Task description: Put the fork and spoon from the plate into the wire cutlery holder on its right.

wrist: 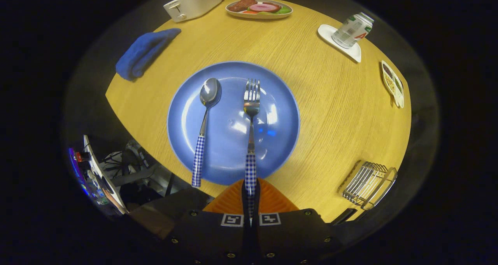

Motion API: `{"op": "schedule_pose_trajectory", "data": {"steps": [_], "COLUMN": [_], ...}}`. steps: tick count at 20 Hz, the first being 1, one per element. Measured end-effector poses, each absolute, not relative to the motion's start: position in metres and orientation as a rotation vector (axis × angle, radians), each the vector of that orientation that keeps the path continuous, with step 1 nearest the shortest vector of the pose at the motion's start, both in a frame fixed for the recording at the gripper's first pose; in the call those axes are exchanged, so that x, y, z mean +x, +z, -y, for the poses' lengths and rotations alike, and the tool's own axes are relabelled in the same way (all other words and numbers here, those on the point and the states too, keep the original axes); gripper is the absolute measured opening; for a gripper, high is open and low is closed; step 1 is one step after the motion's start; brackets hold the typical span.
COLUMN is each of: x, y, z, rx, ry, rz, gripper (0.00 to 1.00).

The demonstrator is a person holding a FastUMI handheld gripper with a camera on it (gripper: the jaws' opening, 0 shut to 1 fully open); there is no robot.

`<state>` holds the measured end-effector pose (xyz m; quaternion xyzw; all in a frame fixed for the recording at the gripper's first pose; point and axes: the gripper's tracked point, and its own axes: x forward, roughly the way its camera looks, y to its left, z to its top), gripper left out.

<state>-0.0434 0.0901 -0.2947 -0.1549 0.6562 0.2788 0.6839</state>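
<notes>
**Inspector:** Gripping the fork (251, 113) by its checked handle, the gripper (250, 197) has its two fingers drawn close together, one pressed on each side of that handle. The fork's tines point away from the fingers, over the middle of the blue plate (284, 140).

**Clerk:** And the spoon?

**Inspector:** The spoon (205, 117) lies on the plate beside the fork, bowl up, apart from it. Its checked handle runs out past the plate's near rim onto the table (330, 101).

**Clerk:** The holder?

**Inspector:** The wire cutlery holder (367, 184) stands on the table, well apart from the plate, off to the side of the fingers. Whether anything is in it, I cannot tell.

**Clerk:** Other items?

**Inspector:** Beyond the plate: a folded blue cloth (144, 51), a white toaster (192, 2), a dish of food (259, 8), a can (353, 29) leaning on a white coaster (352, 51), and a small divided dish (393, 83) at the table's far edge.
</notes>
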Motion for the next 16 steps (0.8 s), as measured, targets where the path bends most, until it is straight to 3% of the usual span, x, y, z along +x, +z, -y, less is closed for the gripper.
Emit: {"op": "schedule_pose_trajectory", "data": {"steps": [16], "x": [-0.067], "y": [-0.248], "z": [0.027], "rx": [-0.389], "ry": [0.568], "rz": [-1.447], "gripper": [0.01]}}
